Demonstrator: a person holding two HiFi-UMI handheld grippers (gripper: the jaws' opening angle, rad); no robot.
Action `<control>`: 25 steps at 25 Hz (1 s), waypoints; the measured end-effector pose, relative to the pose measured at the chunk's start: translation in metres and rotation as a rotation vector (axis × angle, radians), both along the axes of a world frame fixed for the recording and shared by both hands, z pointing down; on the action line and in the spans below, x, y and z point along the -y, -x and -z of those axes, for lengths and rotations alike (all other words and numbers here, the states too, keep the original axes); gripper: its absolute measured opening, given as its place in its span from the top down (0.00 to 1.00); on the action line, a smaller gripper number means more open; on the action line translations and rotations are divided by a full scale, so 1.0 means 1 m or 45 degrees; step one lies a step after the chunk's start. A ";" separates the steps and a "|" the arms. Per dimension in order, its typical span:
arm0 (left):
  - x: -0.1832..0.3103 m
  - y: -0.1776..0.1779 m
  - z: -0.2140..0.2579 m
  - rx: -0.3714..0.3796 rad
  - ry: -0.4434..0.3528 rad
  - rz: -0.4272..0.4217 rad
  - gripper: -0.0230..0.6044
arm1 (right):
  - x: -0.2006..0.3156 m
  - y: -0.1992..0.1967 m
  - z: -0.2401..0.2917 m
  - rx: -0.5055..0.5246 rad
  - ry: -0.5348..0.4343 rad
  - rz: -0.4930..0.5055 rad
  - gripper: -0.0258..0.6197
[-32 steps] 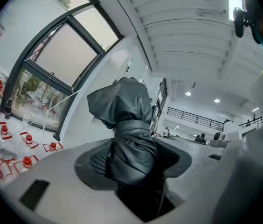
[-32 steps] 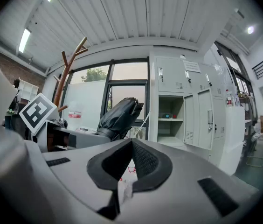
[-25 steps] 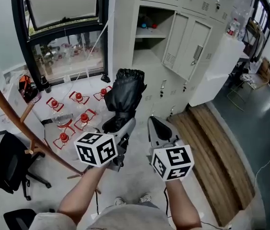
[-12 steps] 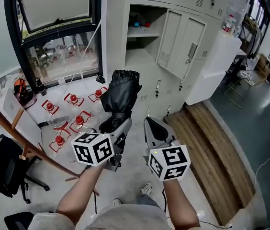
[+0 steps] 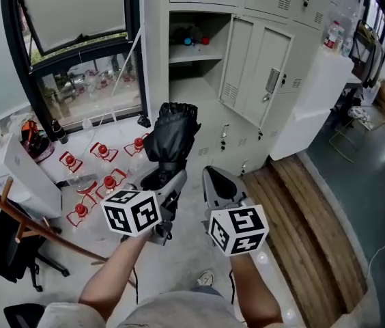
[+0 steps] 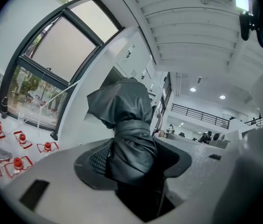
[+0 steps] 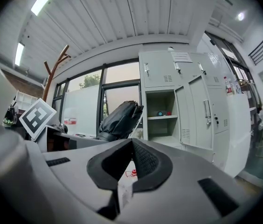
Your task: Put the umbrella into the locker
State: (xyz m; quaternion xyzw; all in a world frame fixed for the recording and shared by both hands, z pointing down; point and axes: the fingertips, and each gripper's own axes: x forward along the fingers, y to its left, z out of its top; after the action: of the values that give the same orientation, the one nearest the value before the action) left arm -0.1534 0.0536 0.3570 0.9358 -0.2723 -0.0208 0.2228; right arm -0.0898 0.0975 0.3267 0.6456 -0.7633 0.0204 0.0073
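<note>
Umbrella (image 5: 172, 134), clamped in the left gripper (image 5: 168, 178), should go level and top-first into the open locker (image 5: 157, 67) at twelve o'clock, with the right gripper (image 5: 214, 178) closed, empty and aside.

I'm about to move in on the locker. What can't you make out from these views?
- Lower end of the umbrella: buried between the left tongs in the head view and the left gripper view.
- The small blue and red items on the locker shelf: too small to identify in the head view and the right gripper view.
- Open compartment, left gripper view: mostly hidden behind the umbrella.
</note>
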 end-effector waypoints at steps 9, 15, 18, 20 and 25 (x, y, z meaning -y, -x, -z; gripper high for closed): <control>0.032 -0.068 0.003 0.026 0.015 0.060 0.58 | 0.039 -0.060 -0.001 0.031 0.003 0.108 0.96; 0.040 -0.104 0.000 0.045 0.024 0.109 0.58 | 0.049 -0.093 0.000 0.020 0.003 0.171 0.96; 0.043 -0.118 -0.002 0.047 0.031 0.121 0.58 | 0.052 -0.107 0.001 0.017 -0.003 0.186 0.96; 0.046 -0.123 -0.004 0.049 0.037 0.133 0.57 | 0.054 -0.114 0.001 0.013 -0.005 0.195 0.96; 0.055 -0.132 -0.009 0.052 0.050 0.147 0.58 | 0.062 -0.125 -0.002 0.003 0.005 0.213 0.96</control>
State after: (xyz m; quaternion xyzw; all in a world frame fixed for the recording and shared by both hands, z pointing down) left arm -0.0215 -0.0010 0.3655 0.9143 -0.3306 -0.0094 0.2339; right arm 0.0350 0.0353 0.3290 0.5795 -0.8146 0.0220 0.0094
